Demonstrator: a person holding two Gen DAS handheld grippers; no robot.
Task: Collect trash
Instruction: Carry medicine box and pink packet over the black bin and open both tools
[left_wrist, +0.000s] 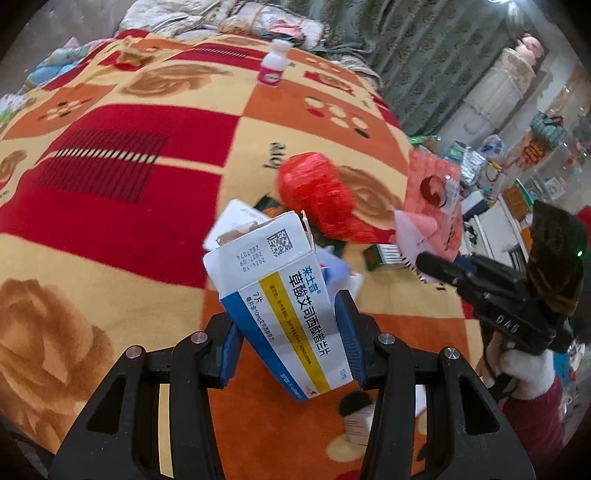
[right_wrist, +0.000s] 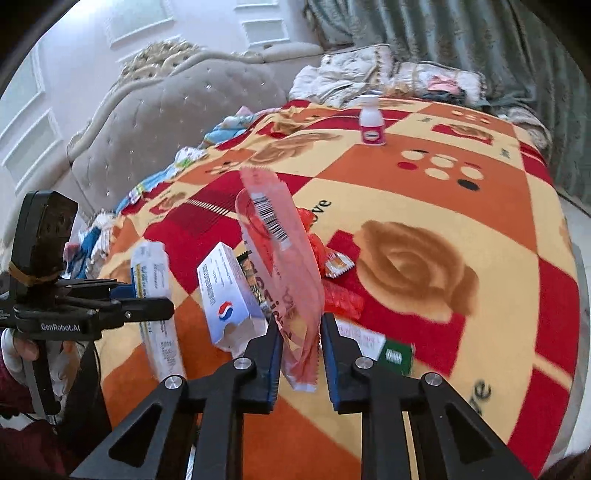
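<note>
The left claw grips a white-and-blue medicine box between its blue pads, tilted above the patterned blanket on the bed. The right claw holds a pink plastic wrapper that stands up between its fingers; how firmly the pads press it I cannot tell, though the jaws look drawn in. Just beyond the left claw lies a crumpled red bag. Left of the right claw lies another white box. Far ahead of both claws a small white bottle stands upright.
</note>
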